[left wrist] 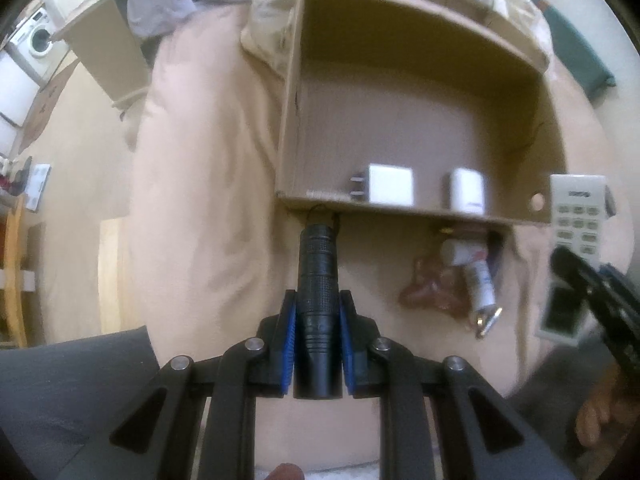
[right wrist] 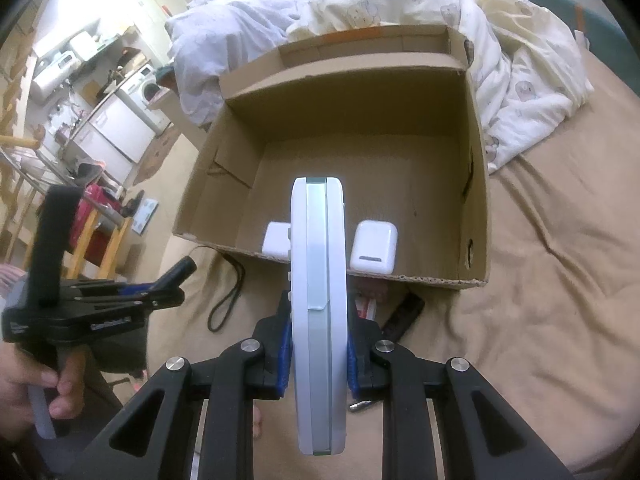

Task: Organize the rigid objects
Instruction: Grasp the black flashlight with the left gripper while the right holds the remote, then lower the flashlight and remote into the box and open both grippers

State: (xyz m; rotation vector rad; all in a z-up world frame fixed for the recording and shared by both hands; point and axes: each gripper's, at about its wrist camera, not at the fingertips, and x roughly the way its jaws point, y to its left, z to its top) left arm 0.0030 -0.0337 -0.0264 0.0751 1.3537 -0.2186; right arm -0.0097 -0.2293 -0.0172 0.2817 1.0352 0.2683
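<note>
Box (right wrist: 478, 184) holds two items: charger (right wrist: 276, 240), earbud case (right wrist: 374, 246)

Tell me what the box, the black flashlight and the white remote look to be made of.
Box: corrugated cardboard, matte brown; fluting shows at the cut edge.
Flashlight: likely black anodized metal, given the knurled bands, though possibly plastic.
Remote: smooth white plastic, slightly glossy, with a grey seam strip.
</note>
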